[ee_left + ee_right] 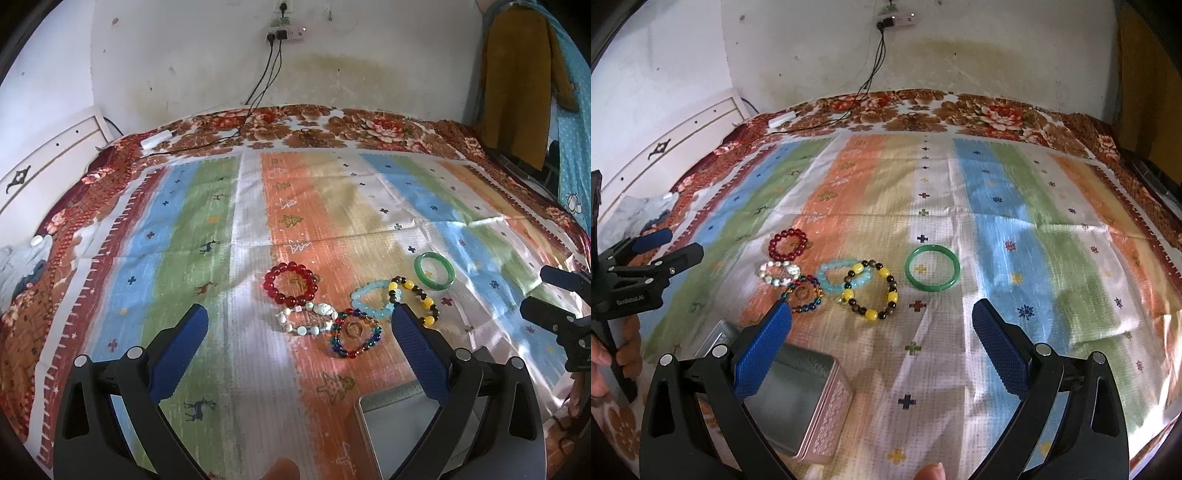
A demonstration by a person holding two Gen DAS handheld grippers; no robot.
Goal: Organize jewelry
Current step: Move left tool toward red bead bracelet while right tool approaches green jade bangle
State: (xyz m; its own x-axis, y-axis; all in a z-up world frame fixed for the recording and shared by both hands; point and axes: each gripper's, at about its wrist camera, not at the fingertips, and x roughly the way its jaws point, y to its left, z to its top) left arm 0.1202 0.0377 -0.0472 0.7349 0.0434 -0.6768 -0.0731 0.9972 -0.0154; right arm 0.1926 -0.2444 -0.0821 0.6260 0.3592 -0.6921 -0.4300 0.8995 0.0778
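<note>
Several bracelets lie on the striped cloth: a red bead one, a white stone one, a multicoloured bead one, a light blue one, a yellow and brown one, and a green bangle. An open metal tin sits in front of them. My left gripper is open and empty, hovering before the bracelets. My right gripper is open and empty, over the tin's right side.
The cloth covers a bed with a floral blanket. Black cables run from a wall socket to the bed's far edge. A white headboard stands at the left. Clothes hang at the right.
</note>
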